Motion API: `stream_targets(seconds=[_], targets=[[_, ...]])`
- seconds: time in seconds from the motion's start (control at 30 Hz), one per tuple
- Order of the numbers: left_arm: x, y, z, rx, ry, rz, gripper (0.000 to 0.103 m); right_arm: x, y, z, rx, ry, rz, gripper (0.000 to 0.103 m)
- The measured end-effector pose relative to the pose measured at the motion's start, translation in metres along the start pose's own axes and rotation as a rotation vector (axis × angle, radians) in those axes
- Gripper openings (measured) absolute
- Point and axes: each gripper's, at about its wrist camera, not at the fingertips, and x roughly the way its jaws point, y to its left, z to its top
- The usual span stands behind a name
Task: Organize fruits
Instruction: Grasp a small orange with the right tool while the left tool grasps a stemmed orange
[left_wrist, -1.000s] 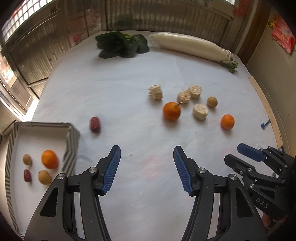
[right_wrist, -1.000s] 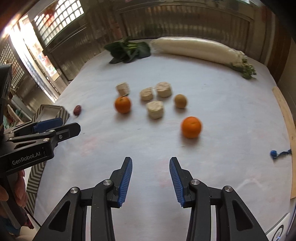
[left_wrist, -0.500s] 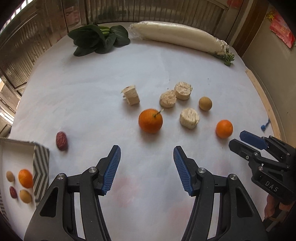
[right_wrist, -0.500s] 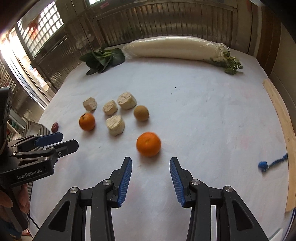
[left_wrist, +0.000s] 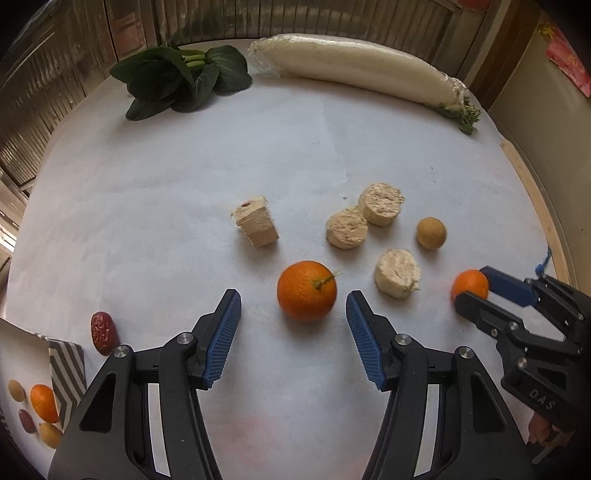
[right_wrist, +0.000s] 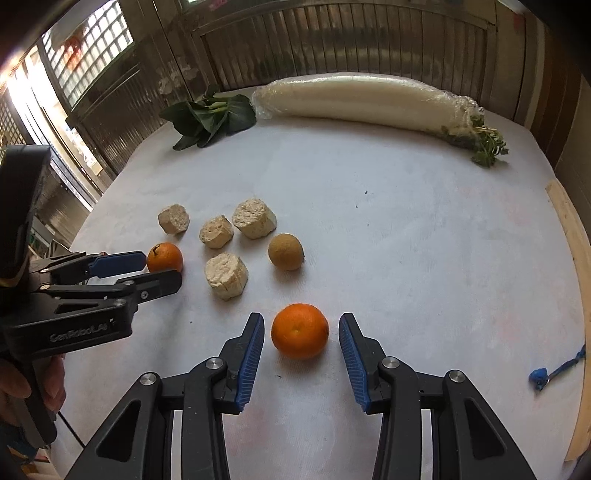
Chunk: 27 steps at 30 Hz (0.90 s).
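My left gripper (left_wrist: 293, 306) is open, its jaws on either side of an orange with a stem (left_wrist: 307, 290); the orange also shows in the right wrist view (right_wrist: 165, 257). My right gripper (right_wrist: 301, 330) is open around a second orange (right_wrist: 300, 331), which peeks out at the right in the left wrist view (left_wrist: 469, 283). A brown longan (left_wrist: 431, 233) lies further back. A red date (left_wrist: 103, 332) lies near the striped box (left_wrist: 66, 363), which holds an orange, a date and two longans.
Four pale cut root chunks (left_wrist: 258, 226) (left_wrist: 346, 232) (left_wrist: 382, 204) (left_wrist: 397, 272) lie among the fruit on the white table. Leafy greens (left_wrist: 181, 81) and a long wrapped white radish (left_wrist: 358, 74) lie at the back. A blue cord end (right_wrist: 539, 376) lies at the right.
Both grippers moved forward. The left now has the stemmed orange between its jaws, the right has the other orange between its jaws. Both stayed open.
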Motion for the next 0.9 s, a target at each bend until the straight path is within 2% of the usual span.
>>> stream_targets(seconds=[0.13, 0.17, 0.2, 0.23, 0.27, 0.67, 0.9], targets=[[0.001, -0.001, 0.001, 0.014, -0.016, -0.003, 0.059, 0.005, 0.004, -0.003, -0.027, 0.008, -0.03, 0.032], [0.001, -0.001, 0.001, 0.016, -0.016, -0.004, 0.056, 0.005, 0.004, -0.003, -0.02, 0.007, -0.026, 0.031], [0.001, -0.001, 0.001, 0.017, -0.02, -0.004, 0.051, 0.005, 0.002, -0.003, -0.009, 0.008, -0.015, 0.031], [0.001, -0.001, 0.001, 0.017, -0.022, -0.002, 0.039, 0.005, 0.002, -0.003, -0.007, 0.007, -0.012, 0.031], [0.001, -0.001, 0.0, 0.017, -0.022, -0.002, 0.032, 0.005, 0.002, -0.003, -0.008, 0.007, -0.015, 0.03], [-0.031, 0.006, -0.027, -0.016, -0.042, -0.002, 0.031, -0.018, 0.022, -0.01, -0.018, -0.011, 0.02, 0.03], [-0.058, 0.02, -0.05, -0.05, -0.057, 0.047, 0.031, -0.026, 0.056, -0.019, -0.067, -0.007, 0.061, 0.03]])
